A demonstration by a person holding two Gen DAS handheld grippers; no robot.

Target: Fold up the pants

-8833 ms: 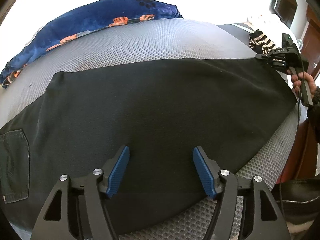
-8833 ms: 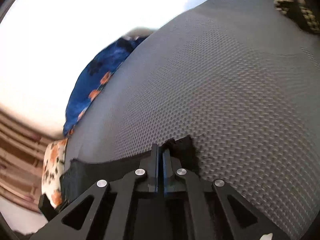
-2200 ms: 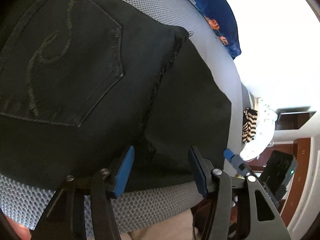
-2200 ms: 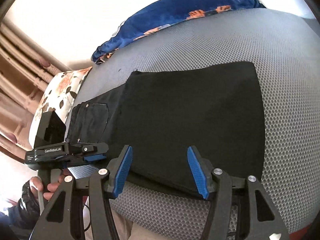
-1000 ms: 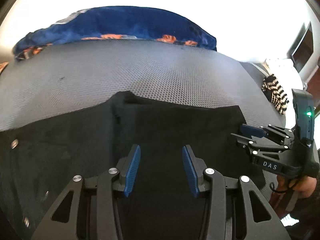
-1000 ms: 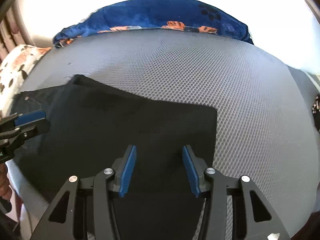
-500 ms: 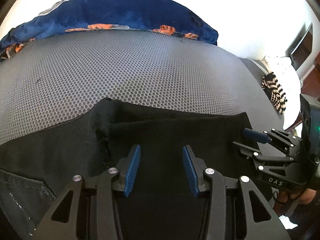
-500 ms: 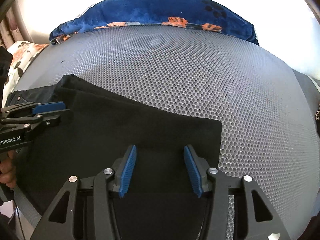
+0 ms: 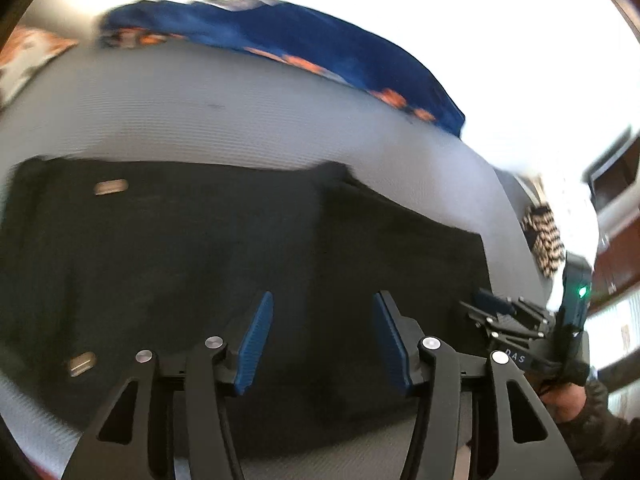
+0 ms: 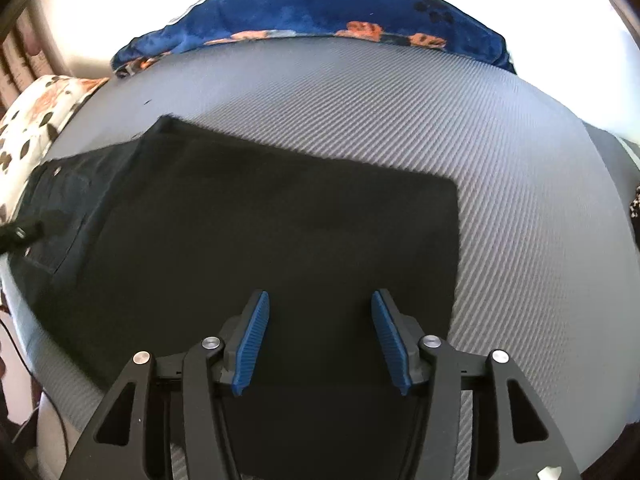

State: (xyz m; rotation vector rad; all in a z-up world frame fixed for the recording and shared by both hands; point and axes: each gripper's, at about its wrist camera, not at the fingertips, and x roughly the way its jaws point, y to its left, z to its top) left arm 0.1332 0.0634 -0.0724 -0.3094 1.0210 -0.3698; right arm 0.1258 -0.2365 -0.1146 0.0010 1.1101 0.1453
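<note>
The black pants [image 9: 200,248] lie folded flat on the grey mesh bed [image 9: 200,120]. The legs are doubled over the seat part, whose pocket and rivets show at the left. In the right wrist view the pants [image 10: 280,232] form a dark rectangle with the pocket end at the left. My left gripper [image 9: 323,340] is open and empty above the near edge of the pants. My right gripper [image 10: 320,340] is open and empty above the folded leg end. It also shows in the left wrist view [image 9: 492,312] at the right edge of the pants.
A blue blanket with orange patches [image 10: 320,12] lies along the far side of the bed. A floral pillow [image 10: 40,120] sits at the far left. A black-and-white striped item [image 9: 544,236] lies at the right, near wooden furniture.
Both grippers have pulled back and risen a little from the pants. The left wrist view has swung left and now takes in the seat part with its rivets. The pants lie still.
</note>
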